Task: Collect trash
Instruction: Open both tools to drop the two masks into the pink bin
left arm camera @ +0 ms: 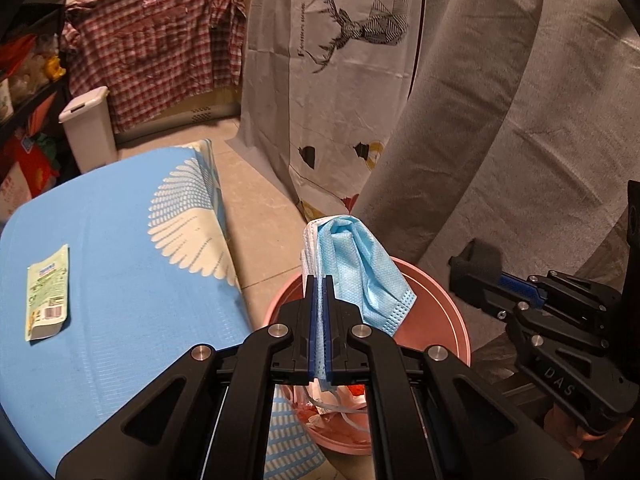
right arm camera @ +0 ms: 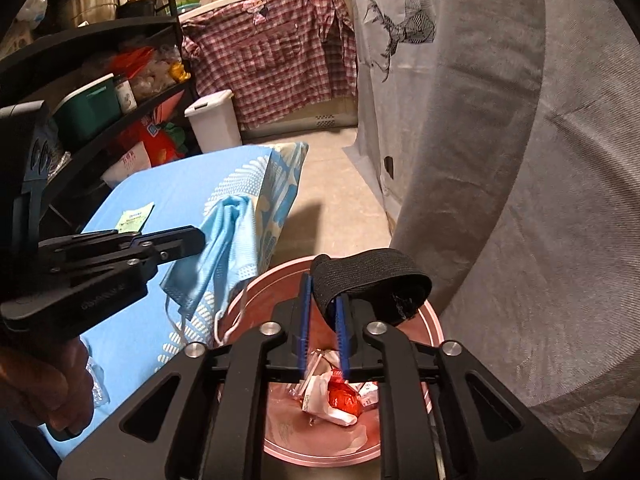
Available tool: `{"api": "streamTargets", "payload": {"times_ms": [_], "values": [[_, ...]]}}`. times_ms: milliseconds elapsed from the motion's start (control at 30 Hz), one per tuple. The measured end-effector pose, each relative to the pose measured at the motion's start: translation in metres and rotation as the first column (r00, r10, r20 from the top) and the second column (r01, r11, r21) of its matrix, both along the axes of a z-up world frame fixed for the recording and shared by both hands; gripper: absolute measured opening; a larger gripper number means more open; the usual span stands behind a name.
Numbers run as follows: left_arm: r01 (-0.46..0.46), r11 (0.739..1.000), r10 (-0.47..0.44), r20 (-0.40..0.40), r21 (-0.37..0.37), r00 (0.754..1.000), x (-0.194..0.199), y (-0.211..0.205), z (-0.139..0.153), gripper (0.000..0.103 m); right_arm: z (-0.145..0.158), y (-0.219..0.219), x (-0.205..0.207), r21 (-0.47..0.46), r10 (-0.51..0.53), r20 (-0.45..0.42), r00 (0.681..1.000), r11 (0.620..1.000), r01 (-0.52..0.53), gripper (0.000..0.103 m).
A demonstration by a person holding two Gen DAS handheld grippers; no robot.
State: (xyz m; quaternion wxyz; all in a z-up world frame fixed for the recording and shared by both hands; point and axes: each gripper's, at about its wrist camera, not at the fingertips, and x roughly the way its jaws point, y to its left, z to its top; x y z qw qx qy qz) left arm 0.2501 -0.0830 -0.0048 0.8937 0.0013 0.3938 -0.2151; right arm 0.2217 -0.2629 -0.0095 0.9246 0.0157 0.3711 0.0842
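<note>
My left gripper [left arm camera: 319, 280] is shut on a blue face mask [left arm camera: 360, 268] and holds it above the pink bin [left arm camera: 448, 312]; the mask also shows in the right wrist view [right arm camera: 224, 256], its ear loops dangling by the bin's rim. My right gripper [right arm camera: 323, 304] is shut on a black fabric band [right arm camera: 372, 280] over the pink bin [right arm camera: 434, 320]. Crumpled red and white wrappers [right arm camera: 340, 400] lie in the bin. A green packet [left arm camera: 47, 292] lies flat on the blue table [left arm camera: 120, 280], left of my left gripper.
A white lidded bin [left arm camera: 90, 128] stands on the tiled floor beyond the table. Grey and printed cloths [left arm camera: 500, 120] hang at the right. Black shelves [right arm camera: 80, 80] with boxes and pots stand at the left. A checked cloth [left arm camera: 160, 40] hangs at the back.
</note>
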Motion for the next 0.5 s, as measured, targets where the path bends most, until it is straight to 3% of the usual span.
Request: {"api": "streamTargets", "payload": {"times_ms": [33,67,100,500], "values": [[0.005,1.0,-0.005,-0.011,0.001,1.0,0.002,-0.001,-0.002,0.008,-0.002,0.001,0.004,0.001,0.003,-0.017,1.0,1.0,-0.003,0.025],[0.011,1.0,-0.011,-0.024,0.005,1.0,0.003,-0.002,-0.004,0.019,-0.004,0.001,0.005,0.0,0.004,-0.029,1.0,1.0,-0.004,0.039],[0.006,1.0,-0.005,-0.019,0.012,1.0,0.003,-0.002,-0.005,0.029,-0.007,0.002,0.006,-0.005,0.004,-0.04,0.999,1.0,-0.004,0.043],[-0.015,1.0,0.015,0.007,0.006,1.0,0.002,0.008,-0.001,0.03,-0.012,0.003,0.008,-0.034,0.008,-0.051,0.999,0.999,-0.01,0.046]]}}
